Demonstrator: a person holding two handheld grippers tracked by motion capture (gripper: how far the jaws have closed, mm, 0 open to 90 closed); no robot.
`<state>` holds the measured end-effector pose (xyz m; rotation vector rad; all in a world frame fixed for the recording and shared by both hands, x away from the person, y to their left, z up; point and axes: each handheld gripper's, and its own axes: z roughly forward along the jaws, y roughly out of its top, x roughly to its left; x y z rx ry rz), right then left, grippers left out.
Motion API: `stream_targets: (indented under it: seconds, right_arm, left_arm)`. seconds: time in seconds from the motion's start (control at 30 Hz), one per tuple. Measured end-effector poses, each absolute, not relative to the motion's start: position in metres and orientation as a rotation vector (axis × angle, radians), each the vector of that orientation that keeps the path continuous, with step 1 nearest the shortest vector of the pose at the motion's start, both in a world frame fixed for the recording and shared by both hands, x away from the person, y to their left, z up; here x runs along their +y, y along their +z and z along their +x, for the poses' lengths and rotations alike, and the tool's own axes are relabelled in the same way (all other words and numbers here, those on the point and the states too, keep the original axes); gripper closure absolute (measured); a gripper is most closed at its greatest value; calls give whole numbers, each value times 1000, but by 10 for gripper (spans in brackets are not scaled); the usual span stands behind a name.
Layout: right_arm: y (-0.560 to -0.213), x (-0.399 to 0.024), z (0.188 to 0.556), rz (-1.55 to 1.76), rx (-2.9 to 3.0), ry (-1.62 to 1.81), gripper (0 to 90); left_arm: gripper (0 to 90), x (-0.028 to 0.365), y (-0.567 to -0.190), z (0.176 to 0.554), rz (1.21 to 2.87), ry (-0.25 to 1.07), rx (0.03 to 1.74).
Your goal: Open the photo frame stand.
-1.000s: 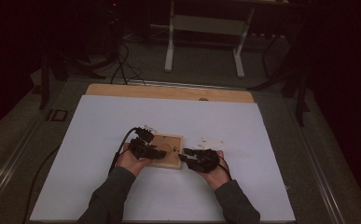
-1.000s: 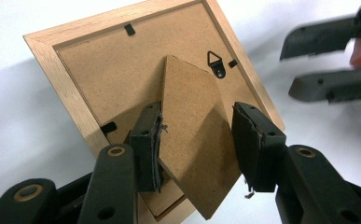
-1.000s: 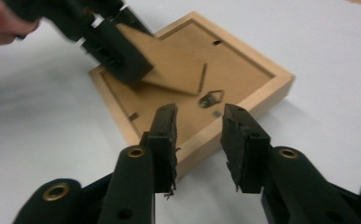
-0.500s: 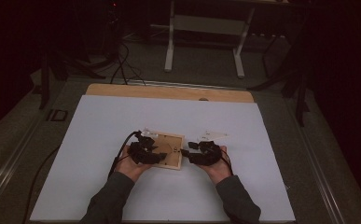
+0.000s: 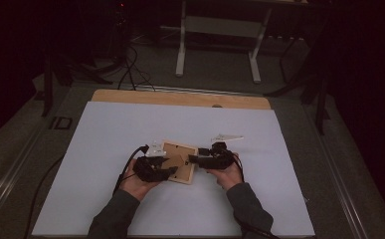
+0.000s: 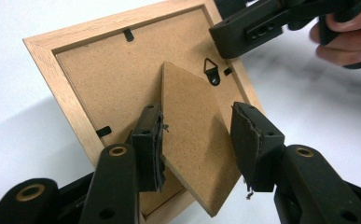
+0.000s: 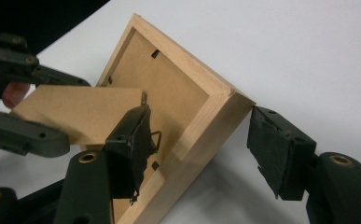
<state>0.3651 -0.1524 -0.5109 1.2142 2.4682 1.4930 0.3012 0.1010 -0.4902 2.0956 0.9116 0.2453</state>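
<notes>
We are working on a wooden frame (image 5: 179, 162) lying face down near the middle of the white table (image 5: 105, 129), its brown backing facing up. In the left gripper view the frame (image 6: 66, 100) sits as a tilted square, with a small black hanger (image 6: 211, 71) and black tabs along its inner edge.

Our left gripper (image 5: 172, 171) is reaching in from the frame's left side. Its jaws are standing about half open around the stand (image 6: 192, 140), the loose flap of brown board that is lifting up off the backing. One pad (image 6: 152, 140) is lying against the flap's edge, the other is standing clear of it, so we are not clamping it.

Our right gripper (image 5: 190, 159) is coming in from the frame's right side. Its jaws have just been opening and are now spread wide, straddling the frame's corner (image 7: 225, 100). The left pad (image 7: 131, 140) is sitting over the backing beside the hanger (image 7: 156, 140), and the right pad is hanging off the outside of the corner, apart from the wood. Whether the left pad is touching the backing we cannot tell.

In the right gripper view the stand (image 7: 80, 114) is sticking out towards the left gripper (image 7: 24, 102).
</notes>
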Motion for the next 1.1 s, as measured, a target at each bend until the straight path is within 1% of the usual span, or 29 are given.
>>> stream_targets:
  seconds: [0.13,0.37,0.5,0.7,0.87,1.1]
  right_arm:
    - [-515,-155,369,1267,2497,1541,386]
    - [-513,-157,367,1247,2471,1603,487]
    - [-510,-158,363,1210,2451,1599,503]
    - [-500,-160,359,1158,2387,1601,555]
    - [-491,-159,354,1092,2346,1568,578]
    - [-486,-156,351,1046,2316,1517,586]
  left_arm:
    - [595,100,-488,298,2086,256,864]
    - [598,104,-489,302,2096,219,874]
    - [602,103,-490,303,2098,218,880]
    - [618,100,-492,306,2102,222,896]
    - [629,97,-497,309,2115,227,910]
    - [627,95,-500,314,2115,250,929]
